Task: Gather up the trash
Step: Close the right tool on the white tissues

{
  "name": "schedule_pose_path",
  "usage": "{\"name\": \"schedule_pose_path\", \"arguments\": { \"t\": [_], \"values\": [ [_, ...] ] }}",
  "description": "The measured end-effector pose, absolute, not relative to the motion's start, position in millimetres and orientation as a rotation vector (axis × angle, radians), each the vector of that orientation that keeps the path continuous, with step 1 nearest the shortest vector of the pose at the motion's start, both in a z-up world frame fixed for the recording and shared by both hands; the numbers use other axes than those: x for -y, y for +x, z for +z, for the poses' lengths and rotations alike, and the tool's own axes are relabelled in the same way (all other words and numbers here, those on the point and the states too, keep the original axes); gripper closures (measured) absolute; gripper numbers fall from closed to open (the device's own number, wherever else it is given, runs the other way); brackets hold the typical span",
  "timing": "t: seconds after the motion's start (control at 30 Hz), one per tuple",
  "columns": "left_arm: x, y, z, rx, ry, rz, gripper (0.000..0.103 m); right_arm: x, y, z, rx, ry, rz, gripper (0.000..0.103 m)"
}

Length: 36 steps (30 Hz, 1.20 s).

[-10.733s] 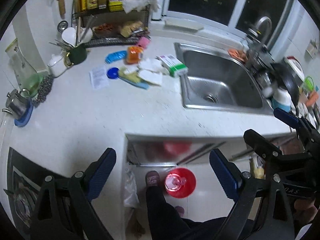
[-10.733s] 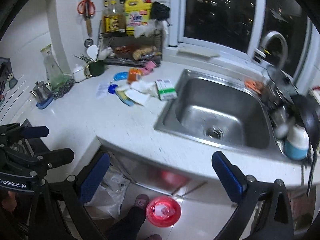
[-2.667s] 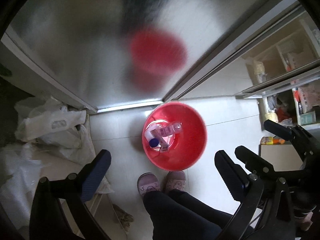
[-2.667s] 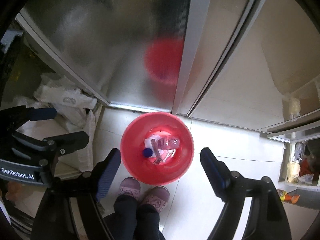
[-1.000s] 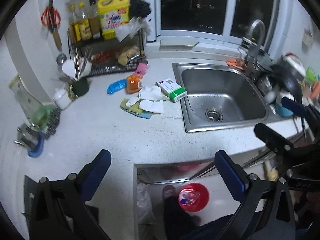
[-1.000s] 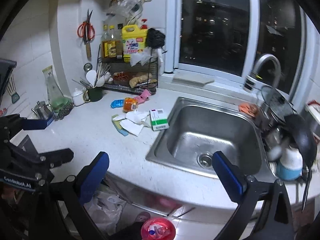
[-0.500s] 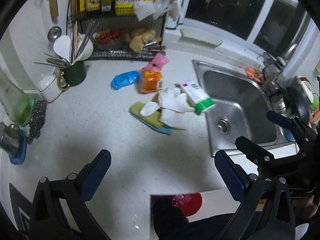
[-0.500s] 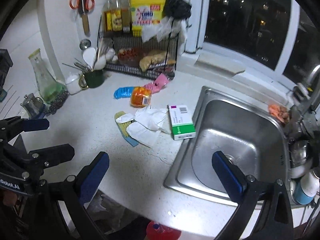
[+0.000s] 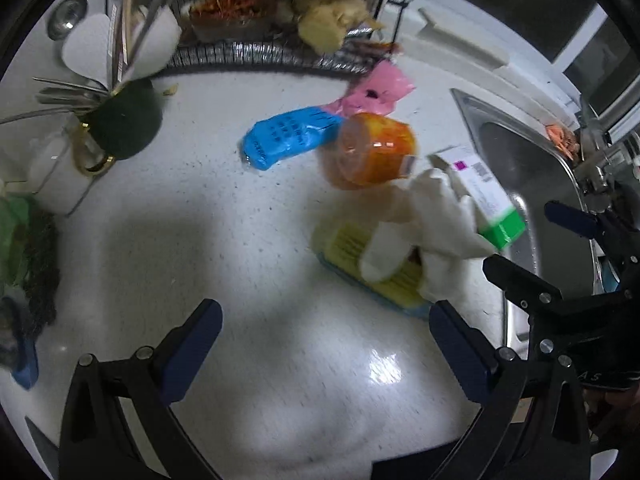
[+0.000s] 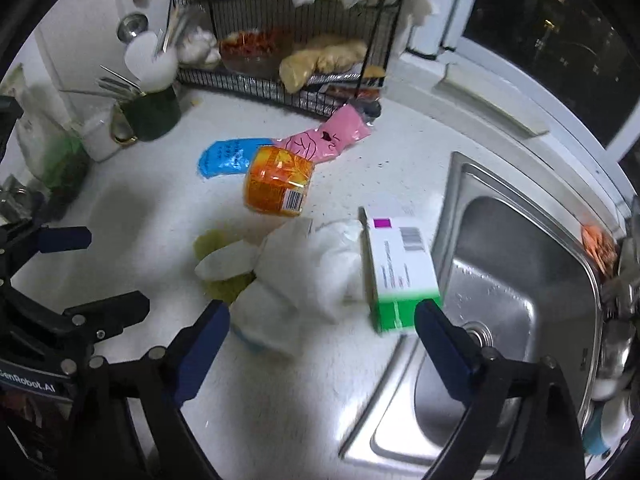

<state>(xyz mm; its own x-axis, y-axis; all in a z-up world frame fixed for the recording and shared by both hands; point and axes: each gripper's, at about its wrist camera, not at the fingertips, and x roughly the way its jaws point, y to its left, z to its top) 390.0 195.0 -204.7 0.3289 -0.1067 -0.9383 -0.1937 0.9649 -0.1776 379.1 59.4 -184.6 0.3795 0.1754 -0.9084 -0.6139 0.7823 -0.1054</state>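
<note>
Trash lies on the white counter point(image 9: 168, 216): a blue wrapper point(image 9: 288, 140) point(image 10: 226, 158), a pink wrapper point(image 9: 372, 94) point(image 10: 324, 138), an orange packet point(image 9: 374, 156) point(image 10: 278, 188), crumpled white tissues point(image 9: 432, 236) point(image 10: 304, 276) over a yellow sponge point(image 9: 360, 256) point(image 10: 222, 284), and a white-and-green box point(image 9: 484, 200) point(image 10: 400, 276) at the sink's edge. My left gripper point(image 9: 324, 344) is open and empty above bare counter, in front of the sponge. My right gripper point(image 10: 322, 332) is open and empty, just above the tissues and the box's green end.
A steel sink point(image 10: 504, 288) point(image 9: 520, 168) lies to the right. A wire rack point(image 10: 288, 60) with food and bottles stands at the back. A dark green utensil mug point(image 10: 150, 114) point(image 9: 124, 120) and a steel scourer point(image 9: 38, 256) sit at the left.
Both grippers have dropped closer to the counter and moved forward toward the trash pile. The red bin on the floor has left both views. Both stay open and empty.
</note>
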Motion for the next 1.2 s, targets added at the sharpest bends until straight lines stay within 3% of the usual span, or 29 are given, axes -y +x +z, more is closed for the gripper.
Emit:
{"name": "schedule_pose_path", "arguments": {
  "t": [0.2, 0.3, 0.5, 0.57, 0.67, 0.73, 1.03, 1.2],
  "values": [
    [-217, 415, -228, -1.299, -0.293, 0.041, 0.0, -81, 407, -210, -1.138, -0.5, 0.558, 0.01],
    [-223, 423, -237, -1.325, -0.269, 0.039, 0.0, -94, 417, -226, -1.196, -0.514, 0.581, 0.015],
    [-215, 425, -248, -1.354, -0.229, -0.004, 0.0, -100, 416, -250, -1.294, -0.53, 0.614, 0.056],
    [-210, 423, -249, -1.356, -0.238, -0.017, 0.0, -95, 413, -248, -1.289, -0.521, 0.62, 0.075],
    [-200, 420, -249, -1.362, -0.256, -0.04, 0.0, -86, 409, -244, -1.311, -0.472, 0.643, 0.086],
    [-192, 416, -247, -1.358, -0.251, -0.049, 0.001, -79, 404, -241, -1.32, -0.449, 0.646, 0.091],
    [-172, 396, -243, -1.372, -0.334, -0.045, 0.001, -32, 366, -229, -1.352, -0.346, 0.62, 0.092],
    [-162, 390, -243, -1.377, -0.345, -0.036, 0.001, -12, 348, -203, -1.265, -0.334, 0.581, 0.092]
  ]
}}
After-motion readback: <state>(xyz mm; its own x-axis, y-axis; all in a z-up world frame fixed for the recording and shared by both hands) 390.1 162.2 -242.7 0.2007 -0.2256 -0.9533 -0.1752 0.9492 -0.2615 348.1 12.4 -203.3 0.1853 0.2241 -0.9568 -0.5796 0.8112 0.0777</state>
